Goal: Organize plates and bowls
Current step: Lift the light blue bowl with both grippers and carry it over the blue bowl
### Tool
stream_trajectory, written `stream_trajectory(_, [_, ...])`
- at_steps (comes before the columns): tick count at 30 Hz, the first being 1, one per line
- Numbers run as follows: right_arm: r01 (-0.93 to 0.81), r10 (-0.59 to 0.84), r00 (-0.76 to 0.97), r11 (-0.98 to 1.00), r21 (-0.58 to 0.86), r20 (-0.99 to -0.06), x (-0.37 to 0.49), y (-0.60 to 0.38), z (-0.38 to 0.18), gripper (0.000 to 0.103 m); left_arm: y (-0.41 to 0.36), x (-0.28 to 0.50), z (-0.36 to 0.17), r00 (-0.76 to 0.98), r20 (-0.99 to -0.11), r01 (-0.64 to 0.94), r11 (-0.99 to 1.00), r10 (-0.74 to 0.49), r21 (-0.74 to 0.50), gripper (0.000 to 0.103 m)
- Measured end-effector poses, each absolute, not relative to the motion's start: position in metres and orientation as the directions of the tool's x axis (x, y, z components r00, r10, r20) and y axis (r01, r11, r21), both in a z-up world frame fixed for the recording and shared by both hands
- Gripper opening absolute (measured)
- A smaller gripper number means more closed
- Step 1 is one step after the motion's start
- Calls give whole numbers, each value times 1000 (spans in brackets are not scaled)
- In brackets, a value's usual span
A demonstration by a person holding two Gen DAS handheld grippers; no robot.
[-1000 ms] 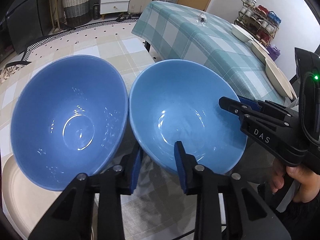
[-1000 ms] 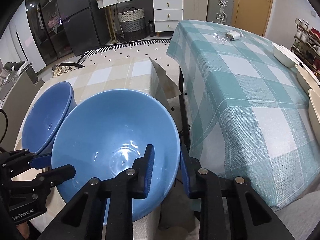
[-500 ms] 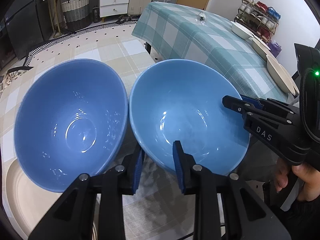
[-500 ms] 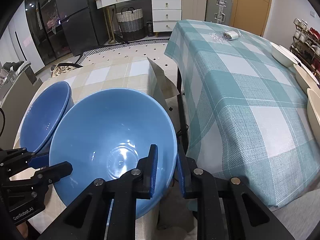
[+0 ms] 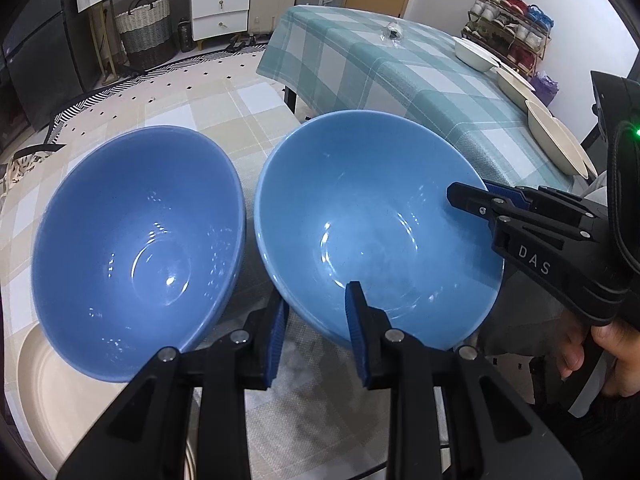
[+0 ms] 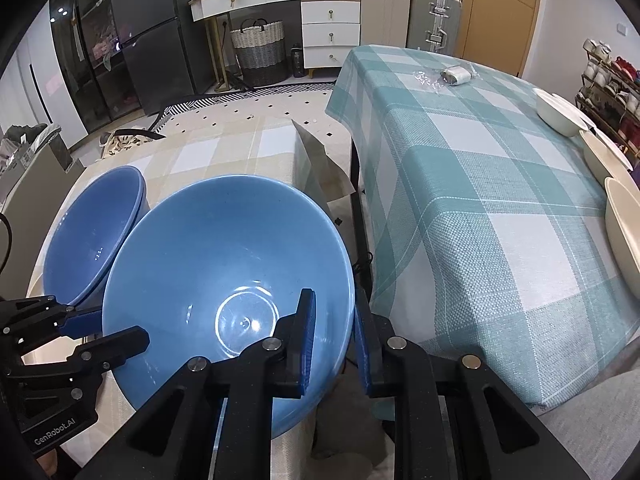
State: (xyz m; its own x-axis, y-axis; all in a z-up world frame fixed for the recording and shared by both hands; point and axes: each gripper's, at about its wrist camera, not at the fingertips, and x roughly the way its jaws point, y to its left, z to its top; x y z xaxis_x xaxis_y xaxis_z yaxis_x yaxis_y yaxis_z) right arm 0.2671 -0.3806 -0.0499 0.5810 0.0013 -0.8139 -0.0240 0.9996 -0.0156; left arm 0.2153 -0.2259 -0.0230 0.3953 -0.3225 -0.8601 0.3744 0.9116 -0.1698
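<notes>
The right fingers (image 6: 306,336) have narrowed to pinch the light blue bowl (image 5: 376,232), the left fingers (image 5: 354,320) straddle its near rim with contact unclear, and a gap now separates it from the darker blue bowl (image 5: 136,248), so it looks free for stacking.

My left gripper (image 5: 316,320): black arms, blue pads, silver screws (right gripper (image 6: 334,330) alike, "DAS" lettering).

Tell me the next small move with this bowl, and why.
Probably carry the light bowl left over the dark bowl to nest it: the left gripper and right gripper both straddle its rim, and the dark bowl stands empty beside it.
</notes>
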Motion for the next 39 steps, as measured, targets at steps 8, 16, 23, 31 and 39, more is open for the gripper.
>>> stream_trajectory(8, [-18,-1,602,1000,-15,-798,258,-381,-40,18,-226,212,-15,406,-851,385,907,-334,-172,27])
stream_trajectory(16, [-12,-13,638,1000,-26,-770,246,-376,-22,18,-221,208,-2,430,-832,392,903,-350,-177,27])
stream_trajectory(23, [-18,-11,670,999,-32,-742,239,-370,-5,18,-216,204,8,451,-819,393,903,-354,-174,27])
stream_trajectory(31, [-17,-14,692,999,-36,-721,234,-366,8,18,-212,197,20,479,-800,396,902,-361,-170,27])
stream_trajectory(39, [-22,-6,721,999,-31,-693,226,-359,23,18,-206,193,29,496,-786,393,903,-368,-175,27])
